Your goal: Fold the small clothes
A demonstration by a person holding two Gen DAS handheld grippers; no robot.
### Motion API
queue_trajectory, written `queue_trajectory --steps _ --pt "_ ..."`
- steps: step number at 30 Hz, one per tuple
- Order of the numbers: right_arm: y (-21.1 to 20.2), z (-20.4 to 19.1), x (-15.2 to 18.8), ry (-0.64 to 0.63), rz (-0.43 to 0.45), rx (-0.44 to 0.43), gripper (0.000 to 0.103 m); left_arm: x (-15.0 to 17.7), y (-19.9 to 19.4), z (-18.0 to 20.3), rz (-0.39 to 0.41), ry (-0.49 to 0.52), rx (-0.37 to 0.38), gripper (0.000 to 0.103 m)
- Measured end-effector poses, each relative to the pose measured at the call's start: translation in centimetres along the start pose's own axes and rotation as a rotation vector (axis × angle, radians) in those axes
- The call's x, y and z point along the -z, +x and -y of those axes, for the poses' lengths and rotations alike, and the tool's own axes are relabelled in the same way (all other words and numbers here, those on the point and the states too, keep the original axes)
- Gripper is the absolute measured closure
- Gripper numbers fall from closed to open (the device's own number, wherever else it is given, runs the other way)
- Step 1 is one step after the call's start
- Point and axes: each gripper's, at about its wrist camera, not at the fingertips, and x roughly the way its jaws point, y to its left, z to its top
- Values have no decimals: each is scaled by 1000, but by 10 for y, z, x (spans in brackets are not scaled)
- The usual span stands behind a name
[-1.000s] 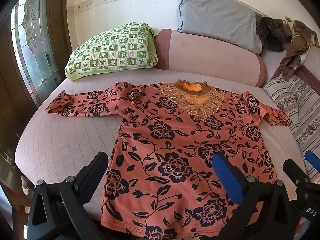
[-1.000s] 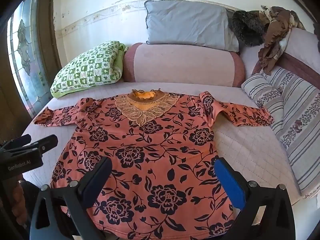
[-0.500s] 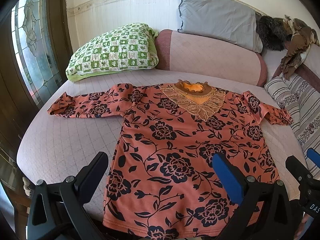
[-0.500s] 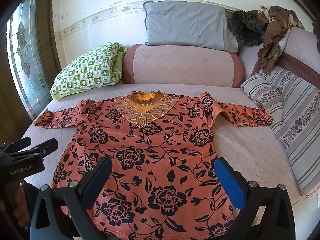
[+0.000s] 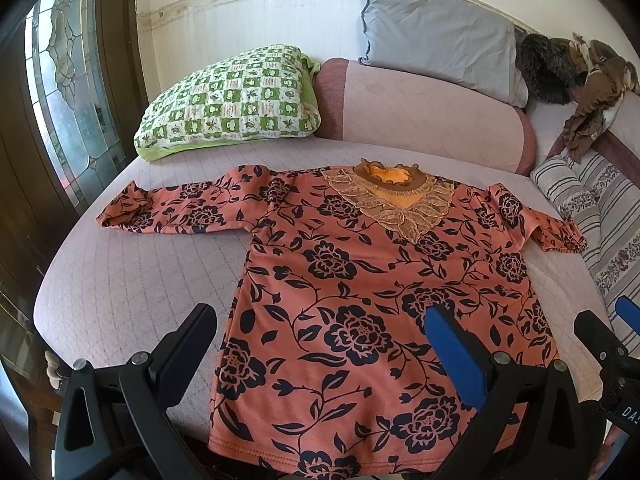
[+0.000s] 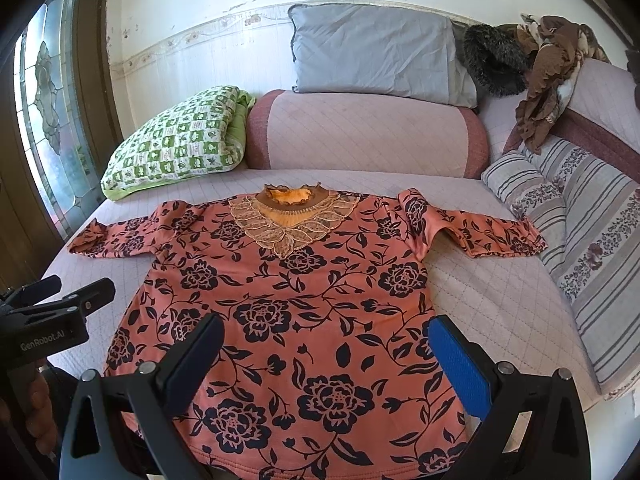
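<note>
**Floral top laid flat on the bed, both grippers spread wide**

The quilted pale-lilac bed (image 6: pixel 480 292) carries everything. Along its far edge, at 12 o'clock, lies a pink bolster (image 6: pixel 368 136) with a grey pillow (image 6: pixel 372 56) on top; striped cushions (image 6: pixel 592 248) crowd 3 o'clock, and a green checked pillow (image 5: pixel 232 104) sits at 10 o'clock. The orange top (image 6: pixel 296 304) with dark roses lies spread face up at centre, sleeves out to 9 and 3 o'clock, lace collar (image 6: pixel 288 220) toward the bolster. The left gripper (image 5: pixel 320 340) and right gripper (image 6: pixel 326 348) hover over its hem at 6 o'clock, jaws wide apart, holding nothing.
</note>
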Motion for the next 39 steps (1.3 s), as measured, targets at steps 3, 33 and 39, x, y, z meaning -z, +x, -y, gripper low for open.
queue_trajectory --steps 3,33,39 --pt "0 0 0 0 4 1 0 0 -1 0 5 0 -1 0" --pt "-3 0 -1 9 11 -1 0 3 -2 0 1 -4 10 0" --pt "-3 -1 -1 9 10 -3 0 3 -2 0 -2 -5 10 0"
